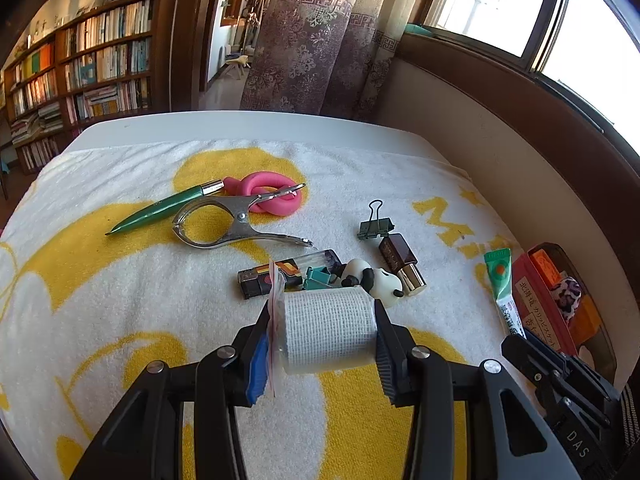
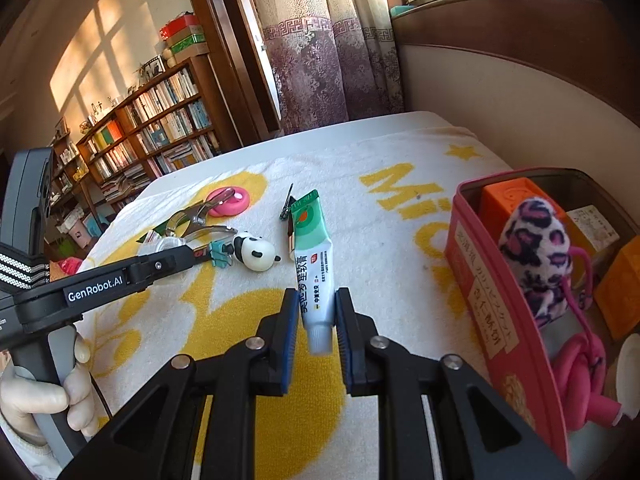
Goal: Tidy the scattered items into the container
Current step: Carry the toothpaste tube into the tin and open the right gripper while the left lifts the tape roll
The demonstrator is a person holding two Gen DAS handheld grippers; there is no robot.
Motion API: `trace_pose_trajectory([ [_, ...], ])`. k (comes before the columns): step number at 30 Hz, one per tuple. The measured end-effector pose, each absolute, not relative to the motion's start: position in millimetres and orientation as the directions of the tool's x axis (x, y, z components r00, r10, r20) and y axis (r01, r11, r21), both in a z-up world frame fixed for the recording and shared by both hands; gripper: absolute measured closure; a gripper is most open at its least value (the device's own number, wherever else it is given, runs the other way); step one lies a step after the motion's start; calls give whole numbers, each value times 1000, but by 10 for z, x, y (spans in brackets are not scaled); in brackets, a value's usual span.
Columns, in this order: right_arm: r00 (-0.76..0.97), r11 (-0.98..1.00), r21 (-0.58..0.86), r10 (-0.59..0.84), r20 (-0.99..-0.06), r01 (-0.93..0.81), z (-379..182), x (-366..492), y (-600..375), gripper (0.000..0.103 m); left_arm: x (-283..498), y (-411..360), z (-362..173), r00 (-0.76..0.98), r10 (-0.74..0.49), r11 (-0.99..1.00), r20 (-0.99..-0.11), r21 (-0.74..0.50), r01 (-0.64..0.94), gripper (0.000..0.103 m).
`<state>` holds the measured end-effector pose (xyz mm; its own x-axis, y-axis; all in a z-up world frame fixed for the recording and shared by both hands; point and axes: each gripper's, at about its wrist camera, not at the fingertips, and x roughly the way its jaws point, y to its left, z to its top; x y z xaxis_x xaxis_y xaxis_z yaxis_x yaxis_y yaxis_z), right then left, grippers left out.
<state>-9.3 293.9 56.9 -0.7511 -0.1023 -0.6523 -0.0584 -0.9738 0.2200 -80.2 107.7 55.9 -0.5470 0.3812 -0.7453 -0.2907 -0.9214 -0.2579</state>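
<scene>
A white terry towel with yellow shapes (image 1: 120,280) carries everything. On it lie a glossy green pen (image 1: 160,210), a knotted pink foam rod (image 1: 268,196) and a black-and-white panda figure (image 1: 374,280). Right of the towel, a red metal tin (image 2: 496,304) holds a pink-and-black leopard-spotted plush (image 2: 540,244).

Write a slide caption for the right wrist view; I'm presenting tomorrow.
Right tongs grip a green ointment tube beside the red tin of collected items.

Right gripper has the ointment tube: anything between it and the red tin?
Nothing visible does. The right gripper is shut on the ointment tube, and only bare towel lies between it and the red tin. The tin is open, with room between the plush toy and its near wall.
</scene>
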Motion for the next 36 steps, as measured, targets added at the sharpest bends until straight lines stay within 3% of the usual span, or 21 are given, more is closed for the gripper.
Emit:
trace_pose_trajectory([
  [12,-831,-945,228,76,-550,-237,1055,622,3490,83,-695,1156,627,-538,415,-905,-734,-268,-331,58],
  [21,-807,-890,221,225,-546,-398,1160,1060,4058,83,-592,1237,663,-528,432,-895,-731,-274,-353,58],
  [29,-788,-856,279,212,-578,-435,1064,1148,4354,81,-451,1337,758,-524,448,-884,-724,-272,-381,58],
  [30,-786,-850,295,202,-584,-436,1041,1158,4386,79,-437,1359,773,-523,449,-883,-724,-270,-385,58],
  [31,-787,-845,310,192,-587,-437,1021,1175,4417,71,-422,1383,787,-523,450,-881,-724,-267,-390,58],
  [34,-794,-831,327,204,-572,-449,1001,1256,4469,36,-373,1482,825,-521,454,-876,-723,-256,-408,58],
  [36,-802,-831,315,235,-549,-459,1027,1314,4465,29,-335,1557,852,-517,459,-871,-723,-250,-423,58],
])
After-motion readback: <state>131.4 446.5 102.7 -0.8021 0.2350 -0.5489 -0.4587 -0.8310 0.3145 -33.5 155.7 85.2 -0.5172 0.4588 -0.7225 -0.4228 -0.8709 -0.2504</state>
